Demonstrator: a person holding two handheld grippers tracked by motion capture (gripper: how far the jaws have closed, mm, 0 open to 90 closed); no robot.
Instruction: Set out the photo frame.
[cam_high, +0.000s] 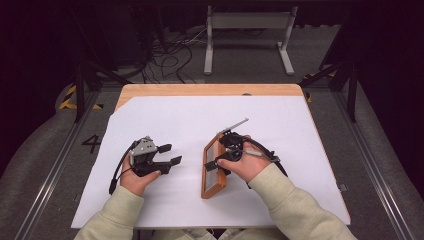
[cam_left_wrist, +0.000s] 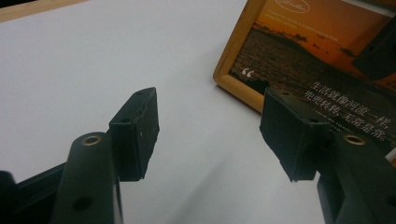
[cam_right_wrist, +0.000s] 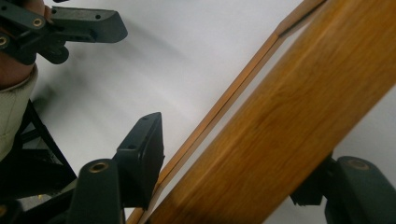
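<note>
A wooden picture frame (cam_high: 206, 189) holding a sunset print with white text stands tilted on its long edge, right of the table's middle. My right gripper (cam_high: 220, 159) is shut on the frame's right side rail (cam_right_wrist: 289, 107), one jaw on the front lip and the other behind the wood. A thin grey strut (cam_high: 236, 124) sticks out from the frame's far end. To the left of the frame, my left gripper (cam_high: 170, 154) rests low over the sheet and is open, with nothing between its fingers (cam_left_wrist: 137, 126). The frame's near corner (cam_left_wrist: 243, 84) lies just beyond its right jaw.
A white sheet (cam_high: 175, 120) covers most of the wooden table (cam_high: 200, 90). Beyond the far edge, a grey metal stand (cam_high: 247, 30) and loose cables (cam_high: 170, 55) sit on the floor. Dark stand legs (cam_high: 80, 85) flank the table.
</note>
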